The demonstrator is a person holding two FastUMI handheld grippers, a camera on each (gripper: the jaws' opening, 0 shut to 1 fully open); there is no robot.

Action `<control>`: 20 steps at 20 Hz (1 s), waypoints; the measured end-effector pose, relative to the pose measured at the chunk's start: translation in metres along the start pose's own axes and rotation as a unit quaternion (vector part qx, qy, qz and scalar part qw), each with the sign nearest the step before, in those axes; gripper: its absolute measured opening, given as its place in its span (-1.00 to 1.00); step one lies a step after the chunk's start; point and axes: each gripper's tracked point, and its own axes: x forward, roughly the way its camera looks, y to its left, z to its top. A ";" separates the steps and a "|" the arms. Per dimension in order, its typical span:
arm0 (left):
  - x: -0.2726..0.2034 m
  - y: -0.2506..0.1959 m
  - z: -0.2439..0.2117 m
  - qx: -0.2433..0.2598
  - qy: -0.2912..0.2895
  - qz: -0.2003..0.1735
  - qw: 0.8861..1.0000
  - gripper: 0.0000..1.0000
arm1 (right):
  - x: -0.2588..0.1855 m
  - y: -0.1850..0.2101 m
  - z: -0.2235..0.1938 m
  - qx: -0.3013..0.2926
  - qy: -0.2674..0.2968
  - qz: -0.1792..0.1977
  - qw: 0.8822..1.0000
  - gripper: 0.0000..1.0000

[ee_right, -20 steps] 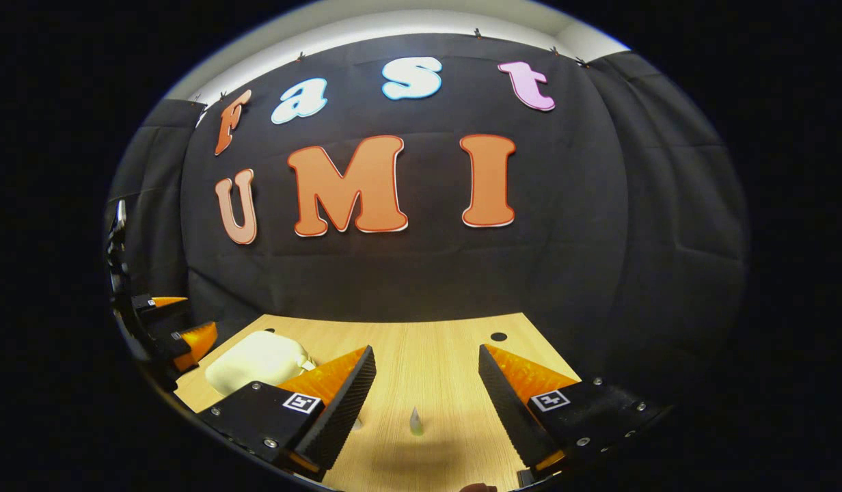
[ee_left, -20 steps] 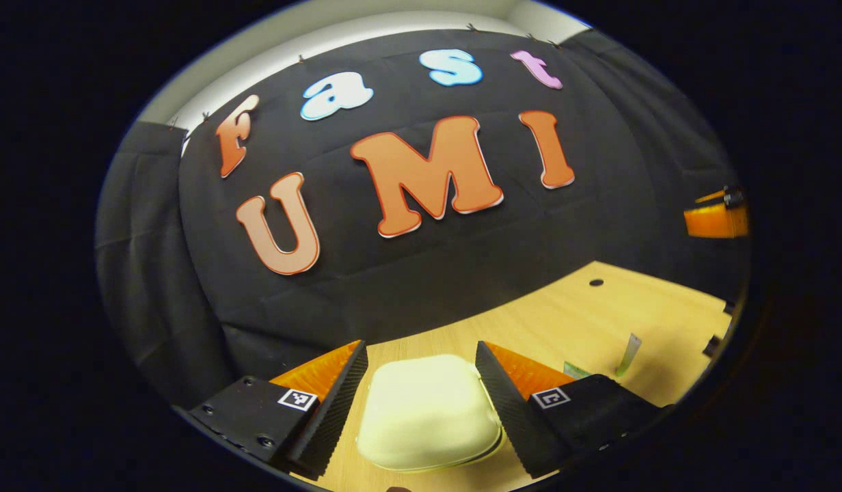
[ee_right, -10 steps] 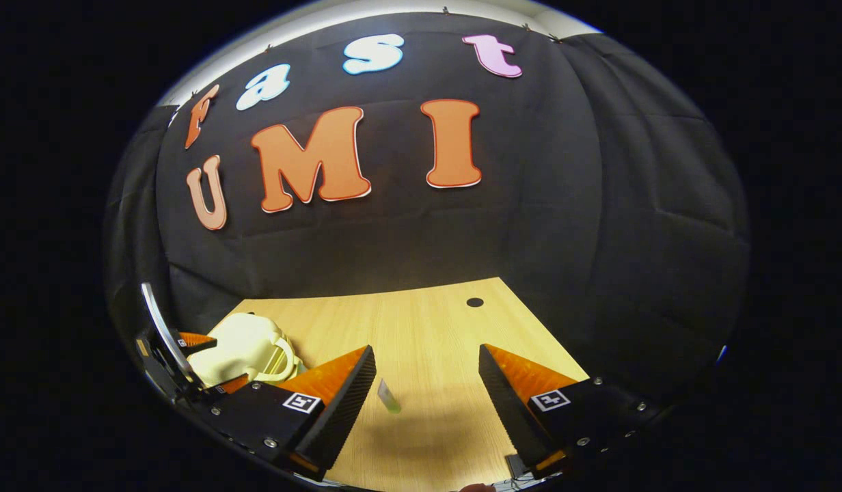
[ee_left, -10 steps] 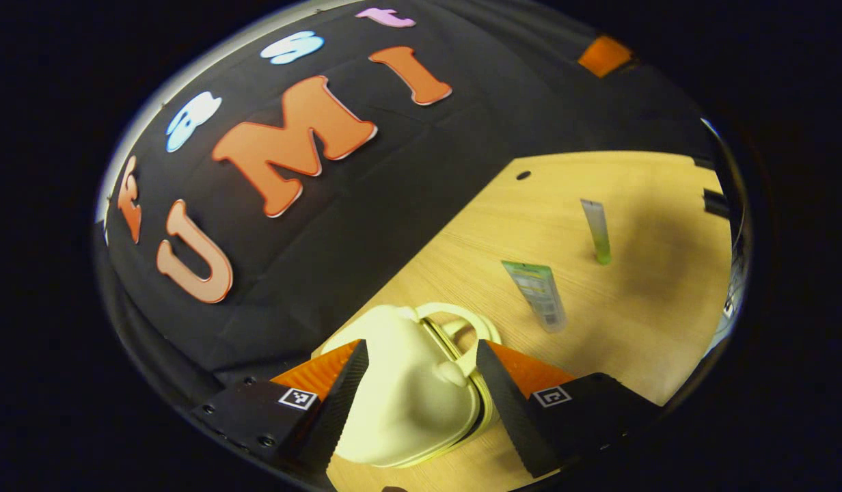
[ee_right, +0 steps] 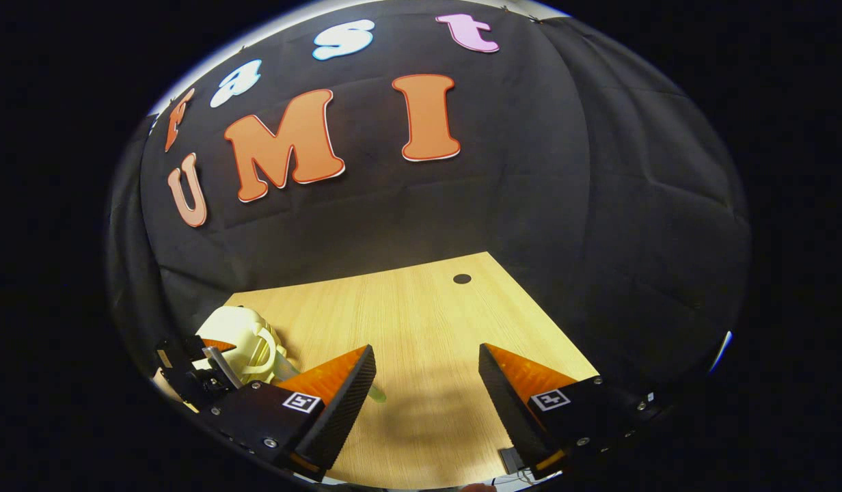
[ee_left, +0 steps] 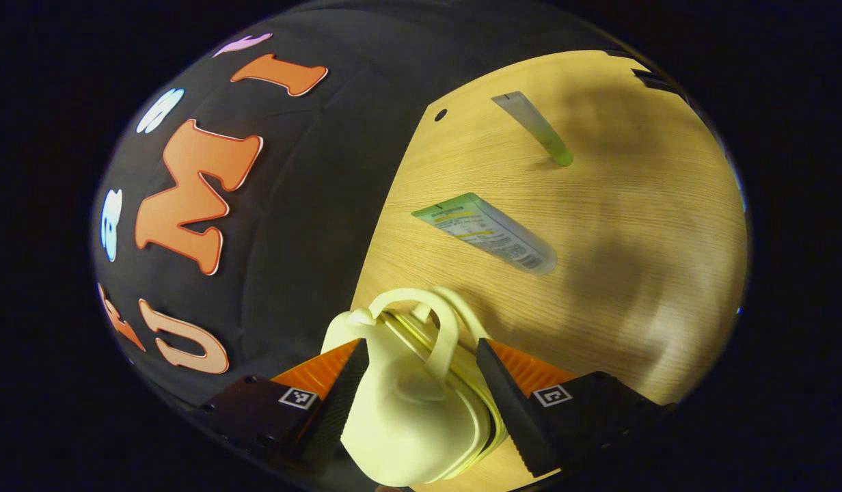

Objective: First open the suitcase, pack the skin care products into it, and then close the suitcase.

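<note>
The left claw [ee_left: 421,403] pinches the cream suitcase [ee_left: 407,410], tipped on edge on the surface [ee_left: 633,239], likely to expose its seam for opening. Beyond the suitcase lie a flat tube [ee_left: 489,232] and a thin green tube [ee_left: 537,130]. The right claw [ee_right: 426,396] hangs spread, holding nothing.

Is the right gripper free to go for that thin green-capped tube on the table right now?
Probably yes. The right gripper is open with nothing between its fingers, and bare table lies ahead. The thin tube lies alone in the open, apart from the bigger tube and the suitcase.
</note>
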 end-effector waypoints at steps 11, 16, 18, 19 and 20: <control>0.045 0.001 -0.012 0.081 0.075 -0.050 0.993 0.63 | 0.014 -0.016 0.009 0.024 0.008 -0.007 1.000 0.89; 0.057 -0.015 -0.012 0.058 0.078 -0.060 0.993 -0.81 | 0.014 -0.020 0.014 0.023 0.007 -0.011 1.000 0.89; 0.049 -0.008 -0.010 0.041 0.082 -0.065 0.994 -0.82 | 0.014 -0.017 0.014 0.022 0.005 -0.008 1.000 0.90; 0.045 -0.004 -0.008 0.022 0.079 -0.066 0.994 -0.80 | 0.014 -0.015 0.014 0.018 0.002 -0.005 1.000 0.91; 0.040 0.000 -0.006 -0.003 0.074 -0.071 0.995 -0.81 | 0.014 -0.010 0.015 0.012 0.000 -0.002 1.000 0.91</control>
